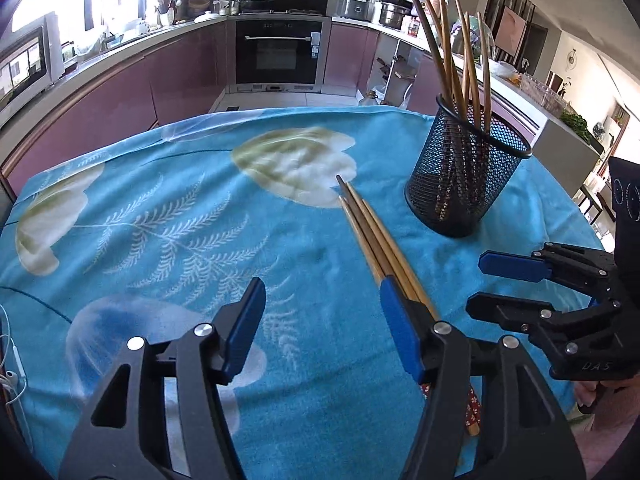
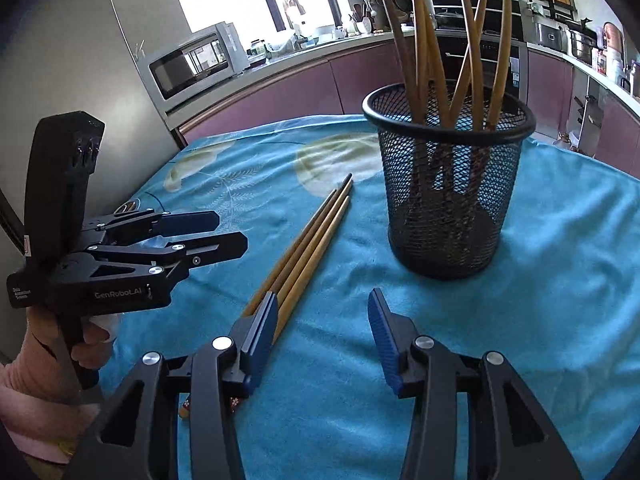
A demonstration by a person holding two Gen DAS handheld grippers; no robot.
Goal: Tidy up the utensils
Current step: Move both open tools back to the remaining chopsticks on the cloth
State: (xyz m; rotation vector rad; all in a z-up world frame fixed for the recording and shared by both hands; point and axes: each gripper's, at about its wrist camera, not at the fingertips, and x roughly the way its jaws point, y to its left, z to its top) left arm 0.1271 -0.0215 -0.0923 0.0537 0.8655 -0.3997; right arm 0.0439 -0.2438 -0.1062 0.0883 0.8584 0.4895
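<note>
Three wooden chopsticks (image 1: 376,232) (image 2: 316,236) lie side by side on the blue cloth, tips pointing away. A black mesh cup (image 1: 464,176) (image 2: 448,200) stands upright to their right, holding several more chopsticks (image 1: 448,52) (image 2: 424,40). My left gripper (image 1: 323,286) (image 2: 232,231) is open and empty; the loose chopsticks run under its right finger (image 1: 400,332). My right gripper (image 2: 323,296) (image 1: 476,282) is open and empty too, low over the cloth, and its left finger (image 2: 260,332) covers the chopsticks' near part. Their patterned handle ends are mostly hidden.
A blue flowered cloth (image 1: 160,220) covers the table, which drops off at the far edge. Kitchen counters, an oven (image 1: 280,52) and a microwave (image 2: 192,64) lie beyond. A white cable (image 1: 12,360) lies at the left edge. A person's hand (image 2: 40,340) holds the left gripper.
</note>
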